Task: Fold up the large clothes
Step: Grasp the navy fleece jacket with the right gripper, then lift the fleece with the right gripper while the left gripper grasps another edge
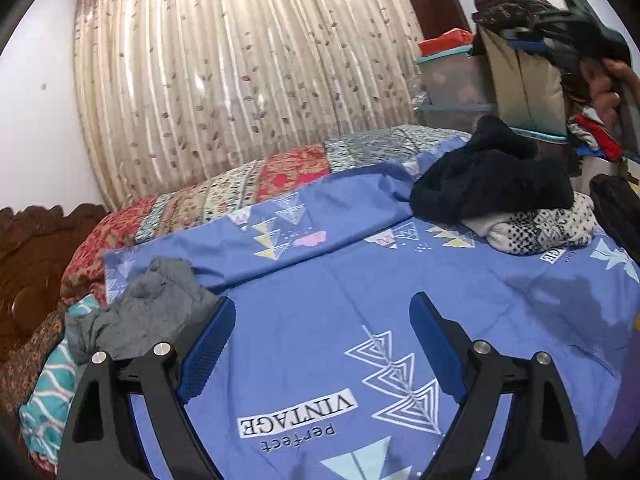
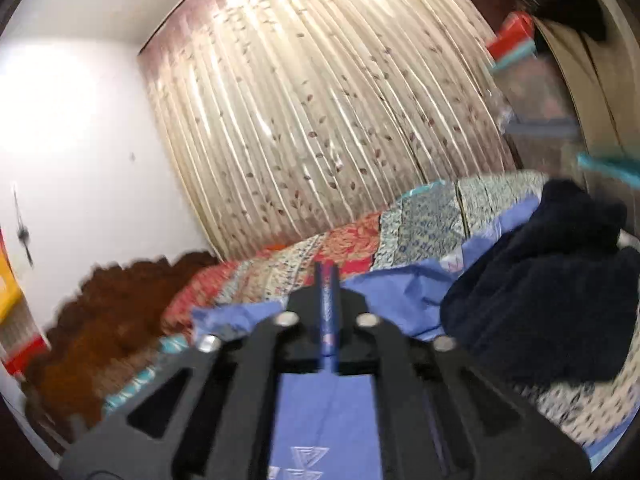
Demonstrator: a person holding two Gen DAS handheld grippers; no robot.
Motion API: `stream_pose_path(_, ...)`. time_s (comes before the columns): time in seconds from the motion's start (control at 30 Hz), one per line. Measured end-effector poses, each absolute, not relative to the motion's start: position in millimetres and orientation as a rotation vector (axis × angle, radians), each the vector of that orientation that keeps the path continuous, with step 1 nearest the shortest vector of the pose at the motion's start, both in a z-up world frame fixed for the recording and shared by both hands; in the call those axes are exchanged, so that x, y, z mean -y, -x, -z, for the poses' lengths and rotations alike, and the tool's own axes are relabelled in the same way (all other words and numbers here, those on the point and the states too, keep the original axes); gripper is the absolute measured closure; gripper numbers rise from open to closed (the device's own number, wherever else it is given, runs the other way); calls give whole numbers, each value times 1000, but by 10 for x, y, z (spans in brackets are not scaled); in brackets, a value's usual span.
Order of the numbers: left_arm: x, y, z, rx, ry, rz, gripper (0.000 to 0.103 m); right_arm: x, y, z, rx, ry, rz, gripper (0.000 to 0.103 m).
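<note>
A large blue sheet (image 1: 320, 312) printed with triangles and the words "perfect VINTAGE" lies spread on the bed, its far edge folded over. My left gripper (image 1: 322, 312) is open and empty, low over the sheet. In the right wrist view my right gripper (image 2: 327, 276) is shut on a fold of the blue sheet (image 2: 326, 420), which hangs below the closed fingers. The right gripper also shows in the left wrist view (image 1: 592, 20), raised at the top right in a hand. The right wrist view is blurred.
A grey garment (image 1: 152, 308) lies crumpled by my left finger. A dark navy fleece (image 1: 492, 172) rests on a black-and-white knit (image 1: 548, 228) at the right. A patchwork quilt (image 1: 240, 196), a carved wooden headboard (image 1: 32, 264), a curtain (image 1: 240, 72) and stacked bins with clothes (image 1: 460, 80) surround the bed.
</note>
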State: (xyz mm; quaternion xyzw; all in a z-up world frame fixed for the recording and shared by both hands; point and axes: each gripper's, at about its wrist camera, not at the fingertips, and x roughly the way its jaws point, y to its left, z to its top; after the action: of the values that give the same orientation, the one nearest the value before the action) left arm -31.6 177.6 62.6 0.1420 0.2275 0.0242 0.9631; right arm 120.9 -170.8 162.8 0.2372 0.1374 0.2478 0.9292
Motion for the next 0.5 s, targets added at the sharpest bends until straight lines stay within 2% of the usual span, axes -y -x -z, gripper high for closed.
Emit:
stream_pose_path(0.03,-1781,326,-631,-460,-296,-53,0,1824,-1201,-1556,-290,-506,-457,17)
stream_pose_path(0.07,-1768,341,-619,-460,-318,-56,0,2009,-1181,-1422,-284,-535,-375,7)
stream_pose_path(0.33,-1373,36,-473,-496,-411,-3,0,3526,-1493,-80,-460,-719,27,7)
stream_pose_path(0.5,-1017,-256,-441,-518,-405,52,0,3941,-2092,344,-553,-765,85,7)
